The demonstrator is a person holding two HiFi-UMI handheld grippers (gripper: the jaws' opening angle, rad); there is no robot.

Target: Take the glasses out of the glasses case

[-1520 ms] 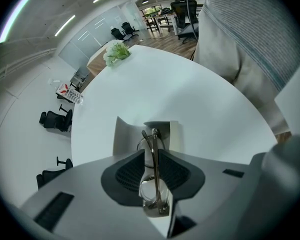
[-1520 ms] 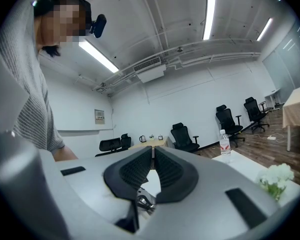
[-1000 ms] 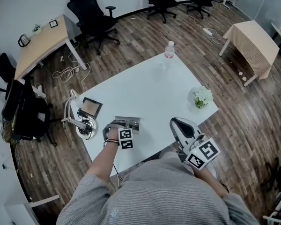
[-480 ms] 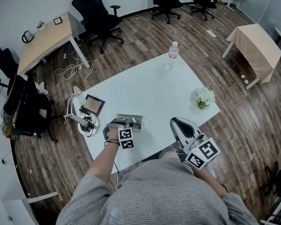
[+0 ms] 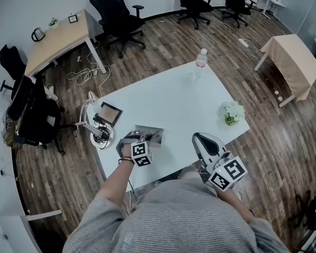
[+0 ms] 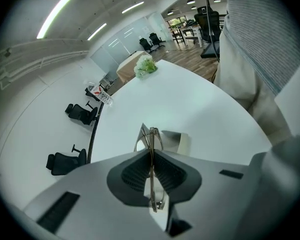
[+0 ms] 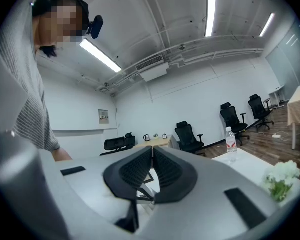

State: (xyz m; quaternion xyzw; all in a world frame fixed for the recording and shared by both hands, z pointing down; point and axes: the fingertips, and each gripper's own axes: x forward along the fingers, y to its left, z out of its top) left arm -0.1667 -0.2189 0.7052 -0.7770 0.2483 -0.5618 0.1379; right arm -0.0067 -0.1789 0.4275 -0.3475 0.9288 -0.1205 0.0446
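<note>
Thin metal-framed glasses [image 6: 151,133] sat pinched edge-on between the jaws of the left gripper [image 6: 151,154]. The jaws were closed down to the thickness of the frame, and one lens rim poked out past the tips. Just beyond was the grey box-shaped glasses case [image 6: 176,140], lid up, on the white surface [image 5: 174,99] near the edge closest to the person, toward its left corner.

Step in hand, as judged: pulling the glasses out, grip already made. The next move called for lifting clear of the case without snagging a temple arm on the lid, then setting them on bare surface beside it. The frame looked thin and bendy, so keep the squeeze light.

The right gripper [image 7: 152,151] had its jaws fully together with nothing between them. It was held off the near edge to the right, well apart from the case, and looked idle.

Hard to tell:
- Whether the glasses were fully clear of the case or partly inside it, because the left jaws blocked the lower frame.
- Whether the temple arms were folded or spread.
- Anything about the glasses from the head view, where they were too small to make out and the case interior could not be read.
</note>
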